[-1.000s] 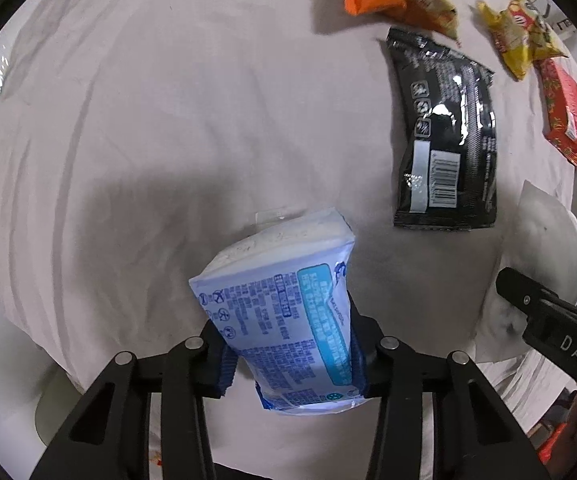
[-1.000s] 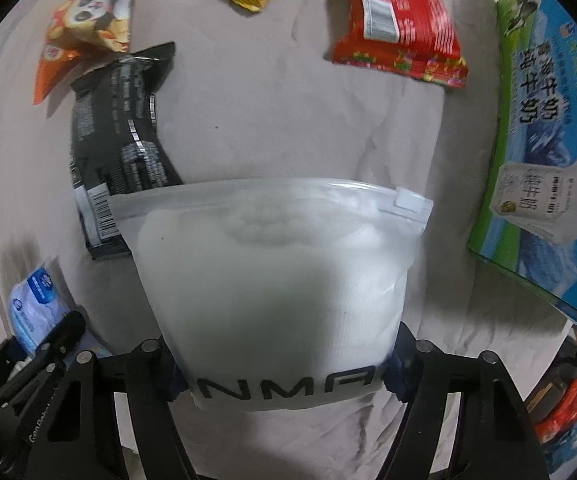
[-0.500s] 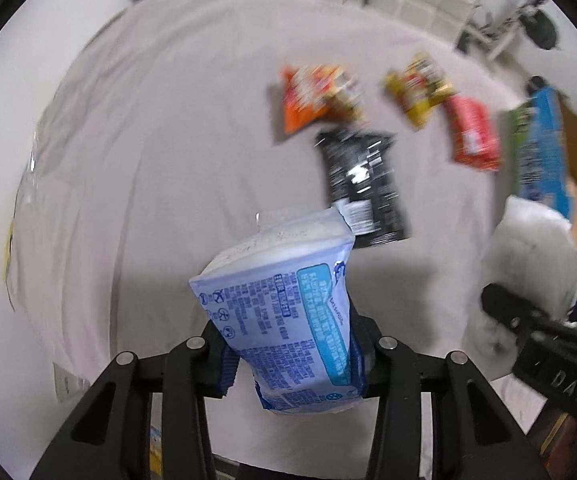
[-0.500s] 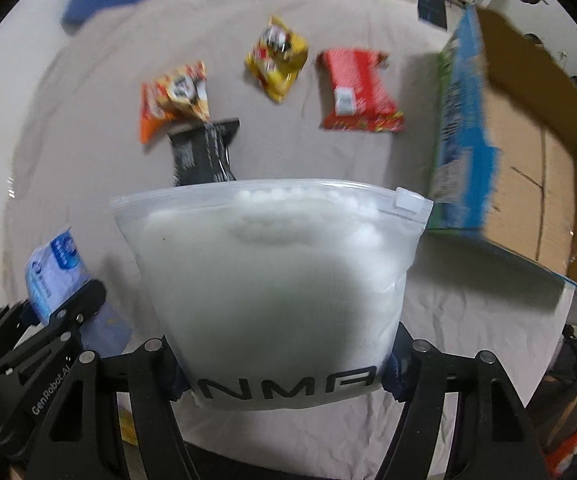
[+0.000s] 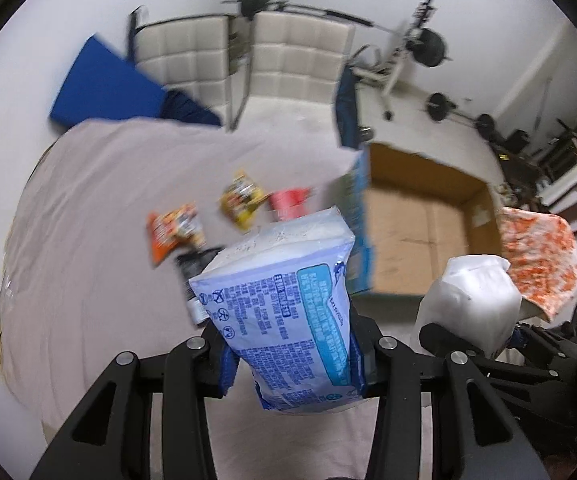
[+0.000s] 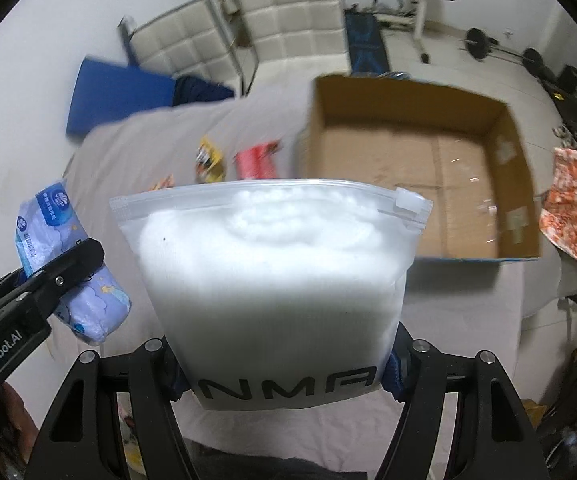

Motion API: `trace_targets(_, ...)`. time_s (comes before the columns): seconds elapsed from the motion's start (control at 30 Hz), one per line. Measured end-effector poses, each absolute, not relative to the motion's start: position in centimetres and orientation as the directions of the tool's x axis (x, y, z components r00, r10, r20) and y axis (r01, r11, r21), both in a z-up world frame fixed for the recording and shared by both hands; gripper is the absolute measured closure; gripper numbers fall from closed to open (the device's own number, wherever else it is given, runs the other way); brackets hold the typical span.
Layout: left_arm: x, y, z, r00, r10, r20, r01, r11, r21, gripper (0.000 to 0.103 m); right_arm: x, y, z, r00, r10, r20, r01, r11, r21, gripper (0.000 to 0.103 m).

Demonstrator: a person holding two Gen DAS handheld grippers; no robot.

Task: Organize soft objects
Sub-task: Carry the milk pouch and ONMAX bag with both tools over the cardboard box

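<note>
Left wrist view shows the left hand-held gripper clamped on a blue tissue pack, its fingers pressing the pack's lower sides while the pack stands up between them. A second ago this pack hung close over the grey cloth-covered bench, with only snack packets around it; now both views take in the whole bench from higher up, plus the open cardboard box that stands at the bench's right side. Relative to that box, the tissue pack sits to its left and nearer the camera, overlapping the box's blue printed side wall in the picture. Right of the tissue pack, the white zip bag appears in front of the box's near edge. In the right wrist view, the right hand-held gripper holds this zip bag at a medium spread, fingers against the bag's lower corners, slider closure on top; the bag's top right corner overlaps the box, whose brown floor shows nothing lying in it. Left of the box, an orange snack packet, a yellow packet, a red packet and a black packet lie on the bench, smaller and blurrier than before. An orange-patterned cloth hangs just right of the box.
</note>
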State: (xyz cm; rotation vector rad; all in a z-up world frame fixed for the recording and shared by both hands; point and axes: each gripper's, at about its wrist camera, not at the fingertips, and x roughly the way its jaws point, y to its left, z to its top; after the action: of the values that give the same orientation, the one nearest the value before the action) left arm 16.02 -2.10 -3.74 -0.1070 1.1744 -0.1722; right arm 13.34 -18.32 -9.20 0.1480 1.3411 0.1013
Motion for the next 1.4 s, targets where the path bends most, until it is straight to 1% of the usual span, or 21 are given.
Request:
trace_targets(0.13,17.9,-7.1,-2.0,0.375,-0.240,-0.895,0.157,0.968,-0.194,0.063,13.5,-23.7,-6.3,0.278,0.151,-0.949,0.070,0.982,0.177,0.030)
trace_targets(0.27,20.7,-11.2,-2.5,0.354,-0.284,-0.891,0.207,0.953,-0.222,0.063,15.2,-29.2,-4.4,0.305,0.139,-0.942,0.113,0.977,0.181,0.030)
trace_targets(0.37,23.7,-14.3,-4.1,0.276,-0.329,-0.903,0.232,0.935,-0.269,0.063,16.9,-32.6,-4.3,0.300,0.125,-0.946,0.132,0.977,0.170,0.030)
trace_targets(0.5,28.1,-18.4,-7.8,0.192,-0.302,-0.934,0.259,0.933,-0.248,0.063,21.0,-36.3,-7.0,0.247,0.117,-0.962,0.137,0.978,0.154,0.030)
trace_targets(0.7,33.8,-23.2,-13.9,0.058,-0.271,-0.961,0.253,0.935,-0.249,0.063,27.2,-40.4,-14.7,0.112,0.136,-0.984,0.165,0.974,0.154,0.029)
trace_targets(1.0,38.3,-28.4,-21.4,-0.098,-0.216,-0.971,0.264,0.935,-0.235,0.061,33.3,-43.9,-22.9,0.017,0.081,-0.997,0.157,0.984,0.082,0.029)
trace_targets(1.17,39.2,-29.7,-24.0,-0.128,-0.196,-0.972,0.274,0.935,-0.225,0.060,35.6,-44.8,-25.7,-0.018,0.070,-0.997,0.143,0.987,0.067,0.028)
trace_targets(1.3,39.7,-30.4,-24.9,-0.151,-0.181,-0.972,0.260,0.941,-0.216,0.058,36.8,-45.6,-27.8,-0.039,0.060,-0.997,0.137,0.989,0.054,0.026)
trace_targets(1.33,39.8,-30.5,-25.0,-0.155,-0.181,-0.971,0.253,0.943,-0.217,0.056,36.8,-45.8,-28.1,-0.042,0.059,-0.997,0.136,0.989,0.053,0.025)
trace_targets(1.37,39.9,-30.8,-25.2,-0.155,-0.178,-0.972,0.252,0.944,-0.213,0.052,37.0,-46.0,-28.5,-0.050,0.058,-0.997,0.134,0.990,0.051,0.024)
trace_targets(1.4,39.9,-31.0,-25.2,-0.155,-0.172,-0.973,0.252,0.945,-0.208,0.051,37.1,-46.2,-28.9,-0.054,0.056,-0.997,0.137,0.989,0.049,0.023)
